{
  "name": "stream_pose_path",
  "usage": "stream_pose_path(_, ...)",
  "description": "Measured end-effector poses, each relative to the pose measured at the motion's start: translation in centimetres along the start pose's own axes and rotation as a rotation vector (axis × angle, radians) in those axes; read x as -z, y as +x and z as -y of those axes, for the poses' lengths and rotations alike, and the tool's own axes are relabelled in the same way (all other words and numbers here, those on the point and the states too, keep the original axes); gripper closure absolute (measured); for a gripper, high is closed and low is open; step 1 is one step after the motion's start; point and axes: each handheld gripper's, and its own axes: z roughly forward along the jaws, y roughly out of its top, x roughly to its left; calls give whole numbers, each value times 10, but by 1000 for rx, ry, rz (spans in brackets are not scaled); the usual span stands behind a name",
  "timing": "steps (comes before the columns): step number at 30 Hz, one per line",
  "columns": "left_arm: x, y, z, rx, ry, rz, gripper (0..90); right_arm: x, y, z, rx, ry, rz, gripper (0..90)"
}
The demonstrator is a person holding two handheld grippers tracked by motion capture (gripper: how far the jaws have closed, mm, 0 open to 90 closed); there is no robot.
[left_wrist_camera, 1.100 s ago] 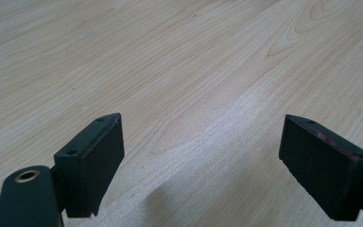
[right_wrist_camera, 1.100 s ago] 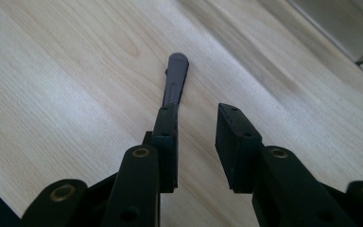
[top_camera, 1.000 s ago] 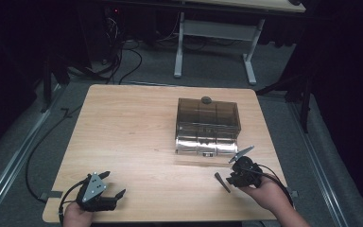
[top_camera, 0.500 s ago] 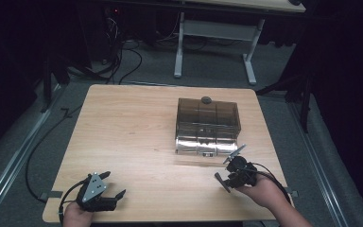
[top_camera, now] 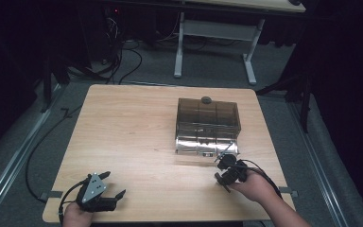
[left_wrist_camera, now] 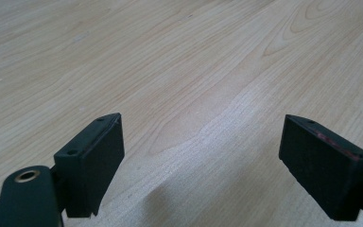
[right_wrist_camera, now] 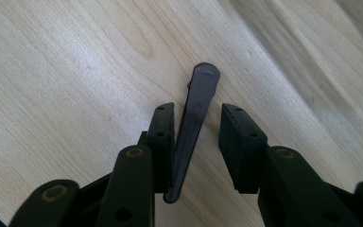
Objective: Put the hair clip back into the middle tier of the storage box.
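Right gripper: straddling a dark flat stick, parted, one side touching it.
Left gripper: resting spread wide over bare surface.

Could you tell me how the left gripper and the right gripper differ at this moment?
The left gripper has its jaws spread wide, with bare light wooden table between them; the right gripper has its jaws closer together around a slim dark plastic stick, one jaw touching it and the other apart. The left sits near the table's front-left corner, the right beside the smoky translucent box. Both have black jaws.
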Motion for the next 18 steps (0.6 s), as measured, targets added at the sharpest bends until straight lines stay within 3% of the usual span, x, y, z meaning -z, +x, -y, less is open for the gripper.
stream_pose_path(18,0,0,0,-14,4,31,151,5,5,-15,8,38,49,714)
